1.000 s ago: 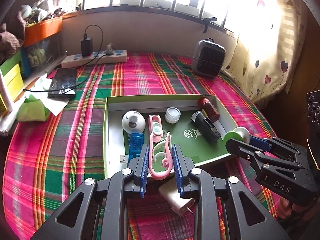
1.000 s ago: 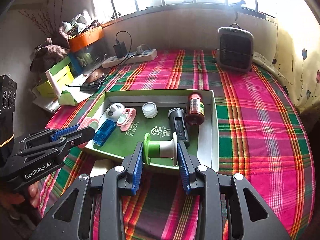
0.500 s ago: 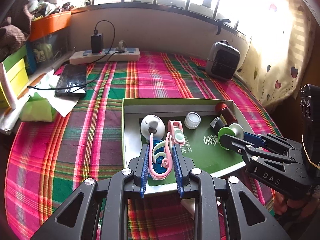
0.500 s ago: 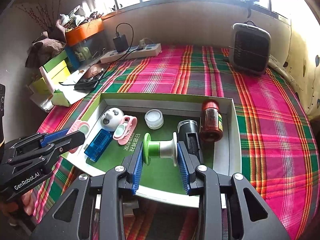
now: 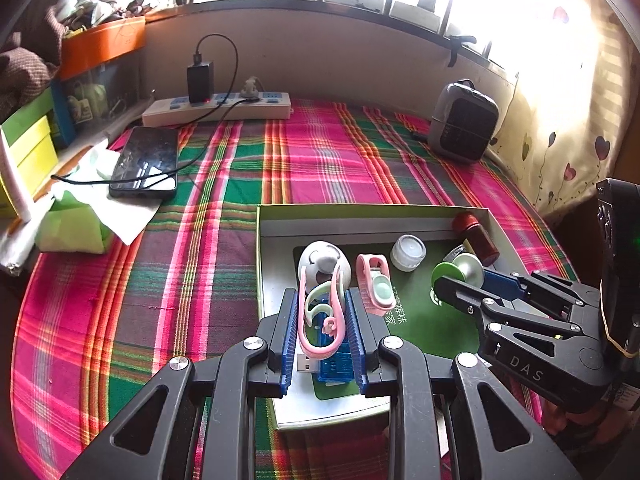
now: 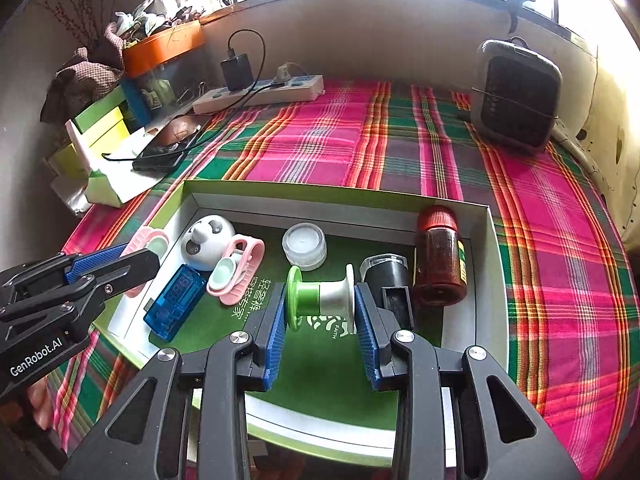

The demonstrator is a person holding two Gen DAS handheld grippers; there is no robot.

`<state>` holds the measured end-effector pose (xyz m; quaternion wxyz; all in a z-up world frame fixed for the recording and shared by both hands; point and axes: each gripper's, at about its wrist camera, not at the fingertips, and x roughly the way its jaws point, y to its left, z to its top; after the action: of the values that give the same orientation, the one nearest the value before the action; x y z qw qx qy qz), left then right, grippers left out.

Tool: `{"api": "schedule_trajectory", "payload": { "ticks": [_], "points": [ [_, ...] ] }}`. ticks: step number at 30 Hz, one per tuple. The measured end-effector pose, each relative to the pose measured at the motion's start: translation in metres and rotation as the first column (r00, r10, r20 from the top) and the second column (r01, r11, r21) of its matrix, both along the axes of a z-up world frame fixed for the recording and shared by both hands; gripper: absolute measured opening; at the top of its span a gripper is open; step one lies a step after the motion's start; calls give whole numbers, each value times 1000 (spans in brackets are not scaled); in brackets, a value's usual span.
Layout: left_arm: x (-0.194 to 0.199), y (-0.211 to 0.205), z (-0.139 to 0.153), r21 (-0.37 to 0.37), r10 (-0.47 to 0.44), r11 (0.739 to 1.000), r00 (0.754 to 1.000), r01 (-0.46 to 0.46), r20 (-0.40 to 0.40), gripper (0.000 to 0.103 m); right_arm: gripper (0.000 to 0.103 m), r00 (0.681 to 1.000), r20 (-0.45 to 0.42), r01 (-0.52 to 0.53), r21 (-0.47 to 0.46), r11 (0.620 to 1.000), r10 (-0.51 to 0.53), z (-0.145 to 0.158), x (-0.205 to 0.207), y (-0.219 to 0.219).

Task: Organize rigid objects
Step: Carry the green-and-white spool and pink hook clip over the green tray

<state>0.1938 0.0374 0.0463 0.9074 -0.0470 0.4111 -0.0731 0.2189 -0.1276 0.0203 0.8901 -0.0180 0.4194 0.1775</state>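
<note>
The left gripper (image 5: 322,326) is closed on a pink clip (image 5: 320,316), its blue pads pressing the clip's two sides so the loop stands upright between them. It hangs over the near left part of the tray (image 5: 276,216), right above a blue USB meter (image 6: 174,304) lying flat there — probably lining up a spot to set the clip down.

The right gripper (image 6: 320,322) is clamped on a green-and-white spool (image 6: 322,298), held sideways with one pad against each flange, a grip that keeps it from rolling. It hovers above the tray's green middle, whether touching the floor I cannot tell.

Around them in the tray: a panda figure (image 6: 208,240) and a second pink clip (image 6: 236,270) to the left, a small white jar (image 6: 304,246) behind, a black stamp (image 6: 390,282) and a brown bottle (image 6: 440,264) to the right, the bottle lying along the side wall. Sorting looks nearly done.

The tray sits on a plaid cloth (image 6: 360,140). Well beyond it are a power strip (image 5: 216,110), a phone (image 5: 146,164) and a small heater (image 6: 516,96).
</note>
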Motion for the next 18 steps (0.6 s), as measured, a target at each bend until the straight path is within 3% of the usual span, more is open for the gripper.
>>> {"api": "schedule_trajectory", "payload": {
  "ticks": [18],
  "points": [
    [15, -1, -14, 4, 3, 1000, 999, -3, -36, 22, 34, 1000, 25, -8, -39, 999, 9, -5, 14, 11]
  ]
}}
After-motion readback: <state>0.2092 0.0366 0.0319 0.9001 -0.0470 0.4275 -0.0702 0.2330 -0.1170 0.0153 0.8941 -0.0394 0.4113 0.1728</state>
